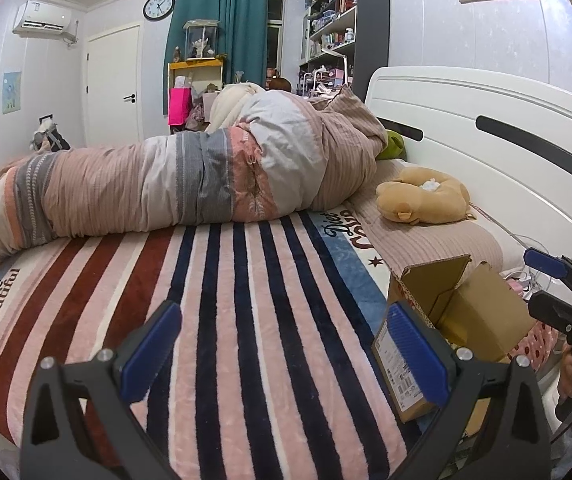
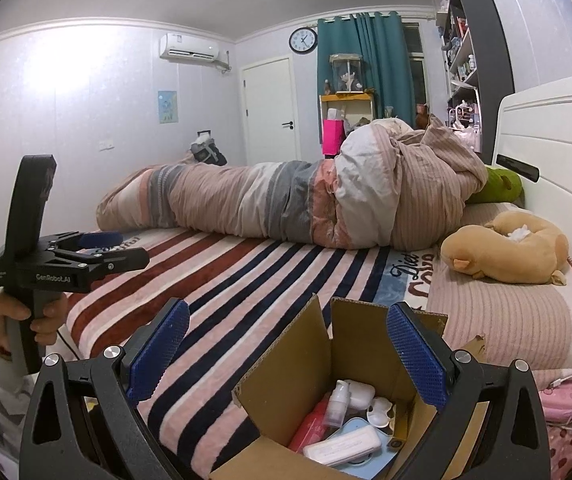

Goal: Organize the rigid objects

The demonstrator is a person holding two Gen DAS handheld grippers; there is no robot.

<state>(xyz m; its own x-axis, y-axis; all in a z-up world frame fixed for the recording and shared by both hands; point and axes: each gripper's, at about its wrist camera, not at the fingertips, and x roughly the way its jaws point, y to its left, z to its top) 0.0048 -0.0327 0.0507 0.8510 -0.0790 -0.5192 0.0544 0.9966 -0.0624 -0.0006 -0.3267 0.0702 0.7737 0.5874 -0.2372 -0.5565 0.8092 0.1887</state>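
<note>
Cardboard is the material of the open box (image 2: pixel 286 396) that sits on the striped blanket (image 2: pixel 222 280) of the bed, near the white headboard (image 2: pixel 549 144). Inside it we see a white pump bottle (image 2: pixel 335 400), a white earbud case (image 2: pixel 359 394), a red tube (image 2: pixel 309 428), a flat white case (image 2: pixel 343 448) and a light blue tray (image 2: pixel 355 428) lying close together. We hold the right tongs (image 2: pixel 286 360) just above the box, spread wide and holding nothing. The left tongs (image 1: pixel 282 352) are also spread and empty, over the blanket, with the box (image 1: pixel 457 320) just beside the right finger. A rolled duvet (image 1: pixel 166 184) lies across the bed, and a tan plush toy (image 1: pixel 425 200) rests near the headboard.
</note>
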